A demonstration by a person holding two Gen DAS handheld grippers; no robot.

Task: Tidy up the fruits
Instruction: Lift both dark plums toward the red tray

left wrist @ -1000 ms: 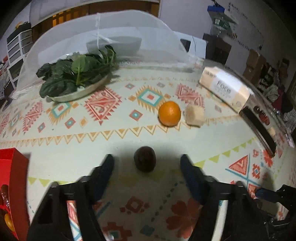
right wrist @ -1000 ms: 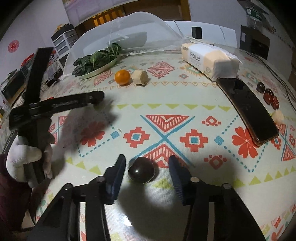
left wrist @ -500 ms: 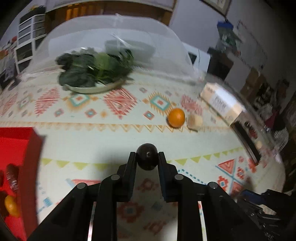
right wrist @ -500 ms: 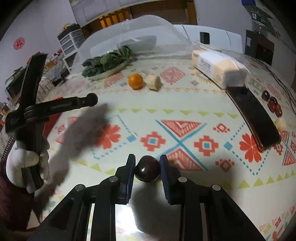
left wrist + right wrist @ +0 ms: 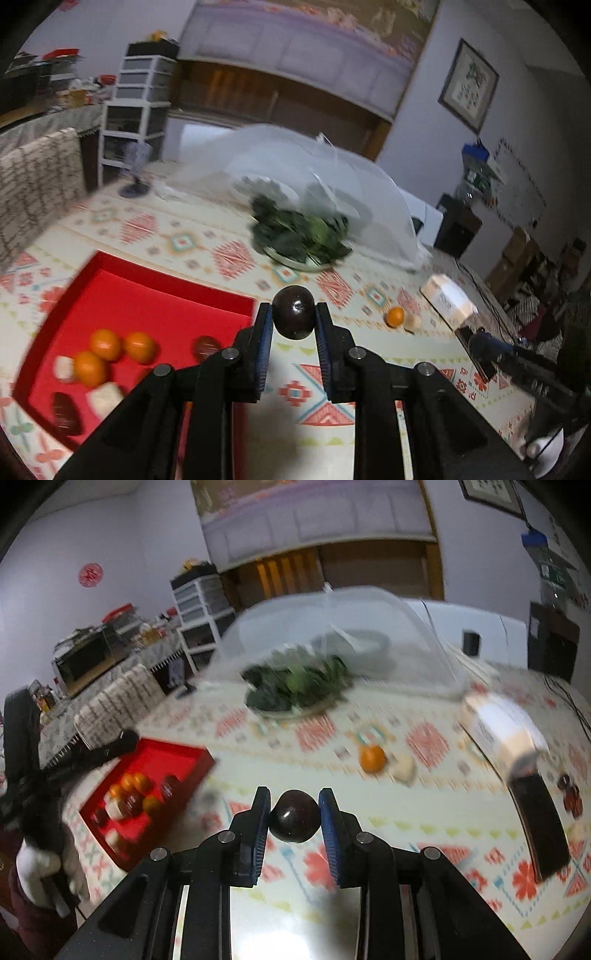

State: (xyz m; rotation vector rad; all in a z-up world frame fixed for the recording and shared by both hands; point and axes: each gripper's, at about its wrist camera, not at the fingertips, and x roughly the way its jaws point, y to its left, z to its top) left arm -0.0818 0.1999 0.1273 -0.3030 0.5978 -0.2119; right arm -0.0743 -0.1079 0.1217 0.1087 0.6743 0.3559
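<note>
Above patterned tablecloth, both tongs clamp dark plums, tilted downward.

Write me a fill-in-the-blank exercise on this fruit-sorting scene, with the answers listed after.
1. Each gripper, left gripper and right gripper, is shut on a dark round ____.
2. The box-shaped tray holding sorted fruit is coloured ____.
3. The leafy greens lie on a plate beside a clear mesh ____.
4. On the patterned tablecloth, the lone orange lies beside a pale ____ chunk.

Missing words: fruit; red; cover; beige
</note>
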